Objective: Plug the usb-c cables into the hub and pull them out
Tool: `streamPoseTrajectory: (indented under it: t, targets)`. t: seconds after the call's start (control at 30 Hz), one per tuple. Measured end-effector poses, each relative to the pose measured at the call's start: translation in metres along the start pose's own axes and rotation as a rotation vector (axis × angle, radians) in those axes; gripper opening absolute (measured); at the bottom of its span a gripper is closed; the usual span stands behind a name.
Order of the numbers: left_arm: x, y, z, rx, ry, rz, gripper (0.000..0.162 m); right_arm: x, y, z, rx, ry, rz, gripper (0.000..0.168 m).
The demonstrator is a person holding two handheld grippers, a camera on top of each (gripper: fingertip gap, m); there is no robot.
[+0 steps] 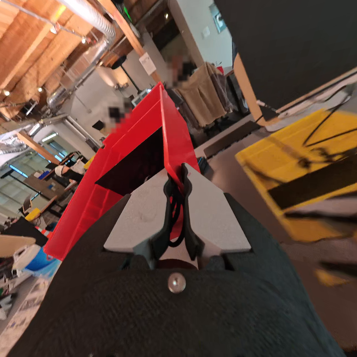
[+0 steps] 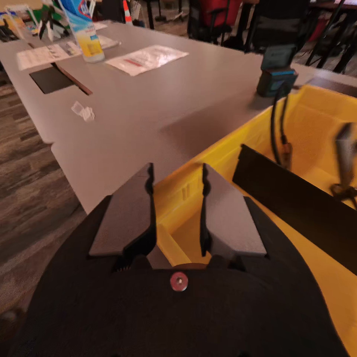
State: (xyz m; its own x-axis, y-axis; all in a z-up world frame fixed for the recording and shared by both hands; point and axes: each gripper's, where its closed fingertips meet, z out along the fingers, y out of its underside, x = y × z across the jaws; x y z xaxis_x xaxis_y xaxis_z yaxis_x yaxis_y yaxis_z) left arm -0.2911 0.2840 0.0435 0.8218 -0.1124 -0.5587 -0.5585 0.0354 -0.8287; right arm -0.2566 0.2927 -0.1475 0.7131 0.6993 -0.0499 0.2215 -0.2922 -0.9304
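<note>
Your left gripper (image 1: 176, 170) is clamped on the rim of the red bin (image 1: 135, 154), its fingers pinching the corner wall, with a thin black cable (image 1: 174, 212) caught in the narrow gap between them. The bin is tilted up in front of that camera, a dark panel showing inside it.

Your right gripper (image 2: 177, 173) holds nothing: its fingers stand well apart, hovering over the near corner of the yellow bin (image 2: 241, 135). Inside that bin a black divider (image 2: 289, 202) runs across, and beyond it black cables (image 2: 273, 125) hang down over the far rim to a blurred connector end. The cables come from a dark box with blue trim (image 2: 276, 81) standing on the grey table (image 2: 154, 106) just beside the bin; whether it is the hub, you cannot tell.

Farther off on the table stand a wipes canister (image 2: 88, 38), a clear plastic bag (image 2: 148, 57) and a flat black pad (image 2: 51, 80).
</note>
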Motion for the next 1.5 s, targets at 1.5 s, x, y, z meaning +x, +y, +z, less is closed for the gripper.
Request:
streamPoseTrajectory:
  t: [1.5]
  targets:
    - [0.271,-0.012,-0.030,-0.014,0.682,-0.151,0.060,0.185,0.088,-0.280,-0.185,0.217,-0.314,0.051]
